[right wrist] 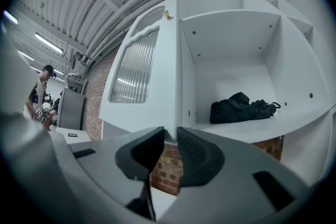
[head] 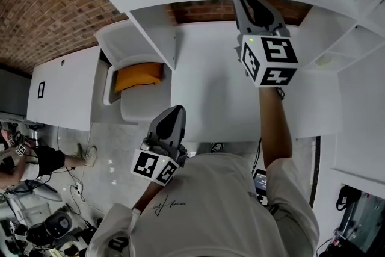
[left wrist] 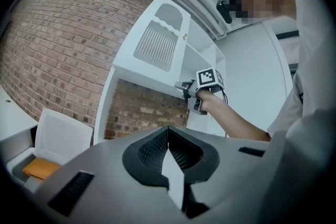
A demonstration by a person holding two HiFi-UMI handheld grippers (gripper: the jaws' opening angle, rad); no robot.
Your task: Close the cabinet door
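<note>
- R tongs (head: 252, 2) are raised overhead. Jaws are drawn in to a slim gap (right wrist: 170, 131), w/ the lower corner of the white cabinet door with ribbed glass panel (right wrist: 152, 86) sitting in the top of that gap. Reads as clenched on the door's edge; how firm the grip is can't be judged.
- L tongs (left wrist: 168, 131) hang low by the person's chest, well below and left of the R tongs. Jaw tips are pressed together w/ nothing in them.
- The door stands swung out, edge-on straight ahead of the R tongs, its ribbed panel facing off to their left.
- Right of the R tongs is the open white cabinet compartment (right wrist: 231, 60), w/ a crumpled black bag (right wrist: 241, 105) lying on its shelf.
- Handling, my guess: a stiff painted board, prob. fairly heavy w/ the glass insert. It's hinge-hung, so it needs guiding round, not lifting.
- The smooth paint looks slippery for a pinch. The grip could slide off the corner if pulled hard.
- The glass is the fragile bit, so keep the jaws on the solid frame, never on the panel, and don't slam.
- Best hold is the frame at what looks like the free edge, where the R tongs sit now. That gives most leverage.
- The bag looks set back enough not to foul the door, but I can't be sure.
</note>
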